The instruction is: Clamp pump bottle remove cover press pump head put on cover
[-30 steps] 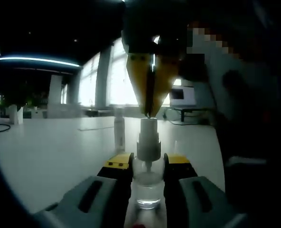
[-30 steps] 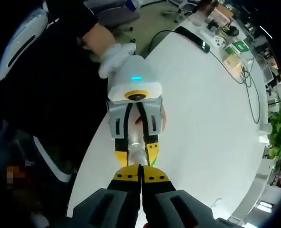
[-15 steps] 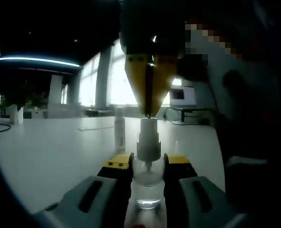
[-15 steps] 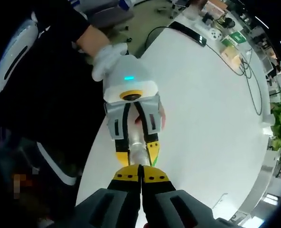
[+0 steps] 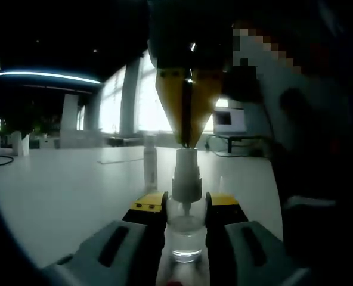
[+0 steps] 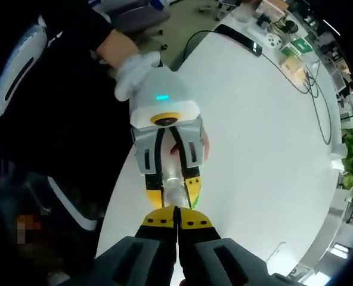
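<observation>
The small clear plastic pump bottle (image 5: 185, 235) stands on the white tabletop (image 5: 63, 185), clamped between the yellow-tipped fingers of the left gripper (image 5: 185, 205). The right gripper (image 5: 187, 142), fingers pressed together on nothing, rests its tips on the white pump head (image 5: 186, 158). An off-centre push could slide those narrow tips off, or tilt the bottle in its clamp. The left gripper view shows a slim clear cover (image 5: 150, 167) standing behind, probably the bottle's; the right gripper view gives the top-down alignment over the left gripper (image 6: 173, 186).

Pump bottle (image 5: 185, 235): clear, standing upright on white table (image 5: 63, 190); white pump head (image 5: 186, 176) uncovered; cover (image 5: 150, 162) standing apart behind.
</observation>
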### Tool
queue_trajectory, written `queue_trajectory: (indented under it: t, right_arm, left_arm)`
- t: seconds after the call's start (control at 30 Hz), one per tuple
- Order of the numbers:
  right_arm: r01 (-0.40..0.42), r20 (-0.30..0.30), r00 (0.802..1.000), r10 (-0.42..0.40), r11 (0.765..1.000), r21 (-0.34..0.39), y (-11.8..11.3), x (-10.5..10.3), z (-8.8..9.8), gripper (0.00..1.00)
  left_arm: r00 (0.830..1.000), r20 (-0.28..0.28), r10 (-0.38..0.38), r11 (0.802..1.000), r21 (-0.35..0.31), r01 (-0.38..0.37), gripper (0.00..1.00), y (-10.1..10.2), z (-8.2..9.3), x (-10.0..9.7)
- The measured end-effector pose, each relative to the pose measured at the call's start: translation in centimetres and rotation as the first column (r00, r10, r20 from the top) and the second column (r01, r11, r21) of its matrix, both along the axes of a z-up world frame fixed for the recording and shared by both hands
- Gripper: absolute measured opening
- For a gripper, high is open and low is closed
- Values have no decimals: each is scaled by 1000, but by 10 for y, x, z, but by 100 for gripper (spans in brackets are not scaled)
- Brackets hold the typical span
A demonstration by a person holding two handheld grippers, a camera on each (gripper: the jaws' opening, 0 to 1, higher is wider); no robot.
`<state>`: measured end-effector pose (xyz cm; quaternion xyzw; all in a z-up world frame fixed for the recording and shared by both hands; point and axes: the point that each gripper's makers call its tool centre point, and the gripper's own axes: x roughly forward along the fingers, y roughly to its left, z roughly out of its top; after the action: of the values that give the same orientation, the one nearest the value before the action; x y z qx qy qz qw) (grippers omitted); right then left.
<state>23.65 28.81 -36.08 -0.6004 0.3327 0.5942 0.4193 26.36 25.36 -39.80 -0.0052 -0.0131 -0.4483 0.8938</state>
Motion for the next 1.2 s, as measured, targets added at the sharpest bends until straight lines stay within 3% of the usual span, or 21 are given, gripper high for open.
queue_trajectory:
  t: [0.4, 1.2]
  right_arm:
    - [23, -9, 1000, -23, 1000, -1, -1, -1, -7, 0]
    - [7, -32, 999, -7, 1000, -19, -1, 0, 0, 0]
  left_arm:
    - [1000, 1, -2, 1000, 1, 2, 16, 0, 0, 0]
    - [1000, 4, -4, 1000, 1, 4, 16, 0, 1, 0]
